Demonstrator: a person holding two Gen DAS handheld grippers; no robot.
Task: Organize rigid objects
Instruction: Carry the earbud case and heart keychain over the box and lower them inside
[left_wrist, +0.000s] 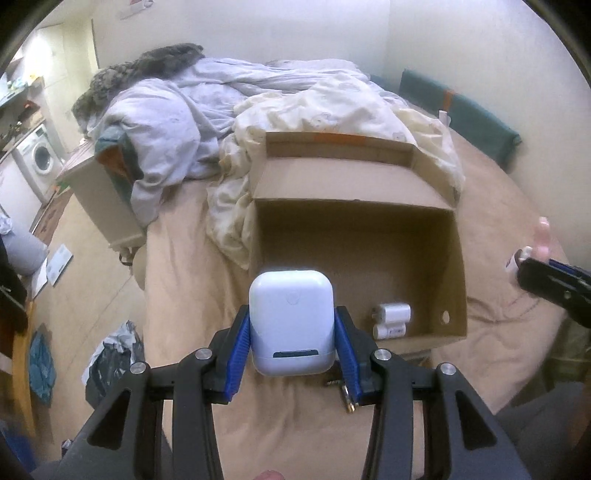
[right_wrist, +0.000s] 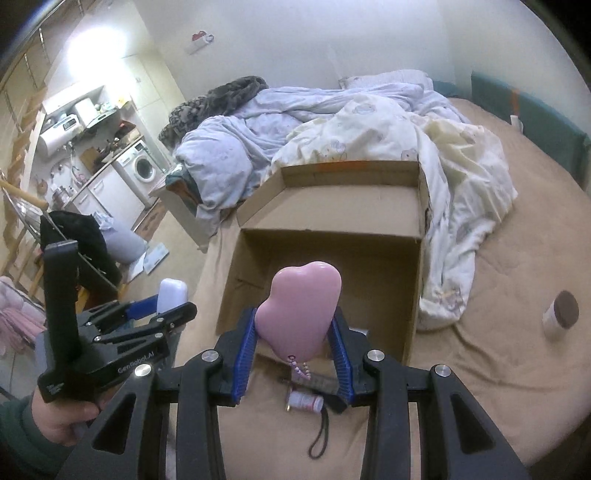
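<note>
- The left hand-held gripper (left_wrist: 291, 354) is clamped on a white case (left_wrist: 291, 321); its blue pads (left_wrist: 240, 354) press the case's two sides, and the case stands upright between them.
- In the left wrist view the case sits at 6 o'clock of an open cardboard box (left_wrist: 354, 236) that rests on the bed (left_wrist: 177, 288).
- Inside the box, at its 5 o'clock corner, lie two white cylinders (left_wrist: 391, 321), one just beside the other.
- A brass-tipped plug (left_wrist: 347, 398) lies on the bed under the left gripper's right finger.
- The right hand-held gripper (right_wrist: 295, 343) is clamped on a pink heart-shaped thing (right_wrist: 303, 310), its blue pads (right_wrist: 245, 354) pressing both sides; a short bead chain (right_wrist: 301, 367) hangs from the pink thing's lower end.
- In the right wrist view the pink thing is at 6 o'clock of the box (right_wrist: 325, 236), above its near edge.
- On the bed below it lie a small white bottle (right_wrist: 304, 402) and a black loop strap (right_wrist: 321, 435).
- A jar with a dark lid (right_wrist: 561, 314) lies on the bed at 3 o'clock of the box, well apart from it.
- A crumpled duvet (right_wrist: 369, 122) is heaped at 12 o'clock of the box, touching its far flap.
- A hand (right_wrist: 59, 421) in a green sleeve holds the left gripper's handle at 9 o'clock of the right one.
</note>
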